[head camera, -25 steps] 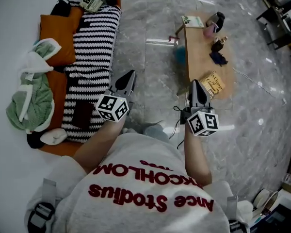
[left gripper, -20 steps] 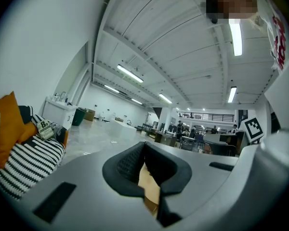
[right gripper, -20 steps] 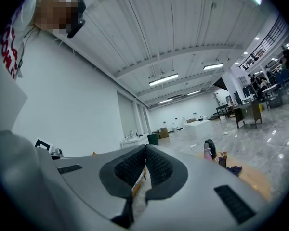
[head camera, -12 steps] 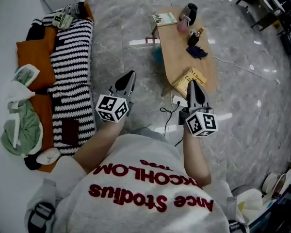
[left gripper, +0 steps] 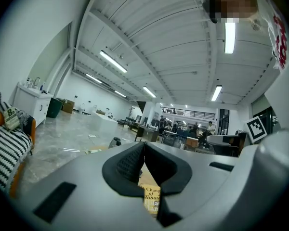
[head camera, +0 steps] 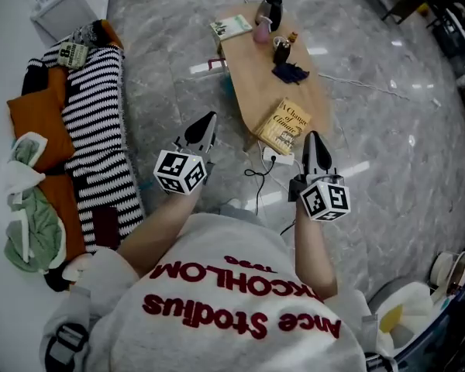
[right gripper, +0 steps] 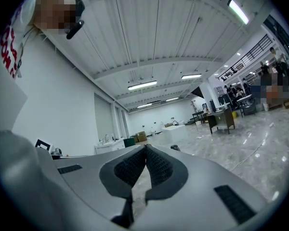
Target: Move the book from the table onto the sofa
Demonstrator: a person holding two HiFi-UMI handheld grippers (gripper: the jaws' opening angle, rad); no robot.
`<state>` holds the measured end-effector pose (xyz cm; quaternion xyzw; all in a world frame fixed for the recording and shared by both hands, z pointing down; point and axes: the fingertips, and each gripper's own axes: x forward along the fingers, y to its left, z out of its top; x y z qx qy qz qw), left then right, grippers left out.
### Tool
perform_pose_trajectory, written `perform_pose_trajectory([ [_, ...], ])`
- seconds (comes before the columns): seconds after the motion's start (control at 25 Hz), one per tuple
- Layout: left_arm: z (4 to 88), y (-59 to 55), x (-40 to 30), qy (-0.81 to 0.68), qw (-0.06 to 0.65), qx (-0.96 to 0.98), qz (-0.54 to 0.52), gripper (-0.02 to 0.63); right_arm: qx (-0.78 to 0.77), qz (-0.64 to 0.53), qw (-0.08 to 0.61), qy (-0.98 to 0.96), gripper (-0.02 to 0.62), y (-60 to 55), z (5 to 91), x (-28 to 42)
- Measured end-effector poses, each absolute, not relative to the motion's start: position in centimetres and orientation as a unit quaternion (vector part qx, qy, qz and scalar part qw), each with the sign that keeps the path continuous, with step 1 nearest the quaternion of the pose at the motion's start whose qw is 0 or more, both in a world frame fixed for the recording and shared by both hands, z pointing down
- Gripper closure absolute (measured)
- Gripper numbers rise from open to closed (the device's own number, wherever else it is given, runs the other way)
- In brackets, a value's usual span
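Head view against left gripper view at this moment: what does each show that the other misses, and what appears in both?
Only the head view: the power strip on the floor, the green garment and the dark cloth. Only the left gripper view: ceiling lights and distant people at desks. Both: the book lying on the table, the striped blanket, and the left gripper, shut on nothing.

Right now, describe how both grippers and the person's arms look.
The left gripper and the right gripper are grey and taper to a narrow tip. Each carries a white cube printed with black square markers. In the gripper views the shells are smooth grey, with dark ribbed pads. The person wears a pale shirt with red lettering, and the forearms have no sleeves.
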<state>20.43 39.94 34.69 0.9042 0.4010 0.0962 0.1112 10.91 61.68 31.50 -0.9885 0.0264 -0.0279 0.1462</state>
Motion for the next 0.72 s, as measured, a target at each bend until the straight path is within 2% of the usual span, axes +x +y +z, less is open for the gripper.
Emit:
perform_pose_trajectory([
  [0.72,37.0,47.0,22.1,0.449,0.1,0.878,0.132,0.589,-0.985,-0.033,0.161,-0.053,0.569,68.0,33.2,8.7],
])
